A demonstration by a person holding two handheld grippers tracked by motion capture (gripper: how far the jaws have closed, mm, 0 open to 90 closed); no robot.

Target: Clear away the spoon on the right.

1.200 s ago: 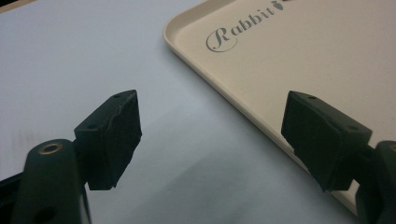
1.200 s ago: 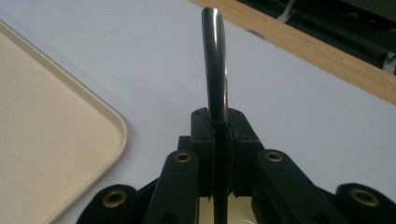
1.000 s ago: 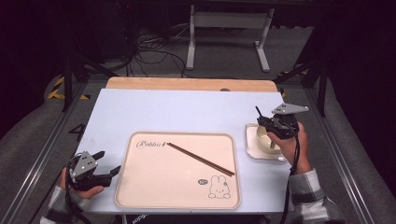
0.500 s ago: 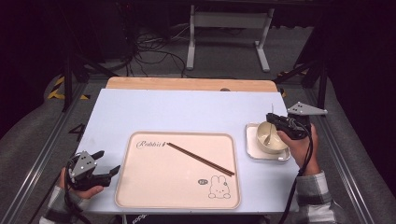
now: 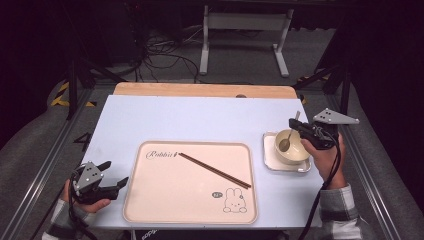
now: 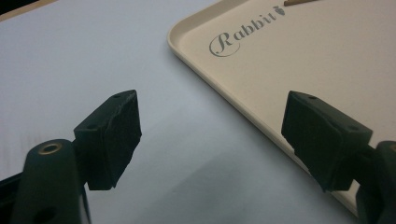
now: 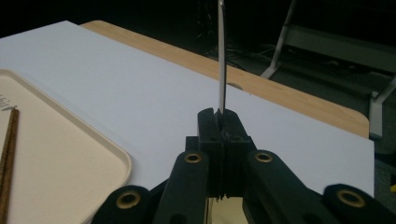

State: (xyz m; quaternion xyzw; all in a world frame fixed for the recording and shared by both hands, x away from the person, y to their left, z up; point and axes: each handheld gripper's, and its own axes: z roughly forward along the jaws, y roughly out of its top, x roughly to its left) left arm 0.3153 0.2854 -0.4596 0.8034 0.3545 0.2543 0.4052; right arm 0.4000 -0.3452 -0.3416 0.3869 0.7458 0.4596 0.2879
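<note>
A cream bowl [image 5: 298,153] sits on a small square plate [image 5: 270,156] at the table's right. A metal spoon [image 5: 285,143] stands in the bowl with its handle tilted up. My right gripper [image 5: 296,125] is over the bowl's far rim; its jaws have just been closing, and they are shut on the spoon's handle. In the right gripper view the thin handle [image 7: 221,65] rises from between the closed jaws of that gripper [image 7: 219,116]. My left gripper [image 5: 114,173] rests open at the table's front left, beside the beige tray [image 5: 190,212]. Nothing is between its jaws [image 6: 210,135].
A pair of dark brown chopsticks [image 5: 215,170] lies diagonally on the tray, which bears a "Rabbit" print and a rabbit drawing. The tray's corner [image 6: 289,60] lies just ahead of the left jaws. A wooden strip [image 5: 200,90] runs along the table's far edge.
My right hand has shifted to the right and slightly up over the bowl, turning so its grey plate points right. The spoon handle now stands between its jaws. The left hand has stayed still.
</note>
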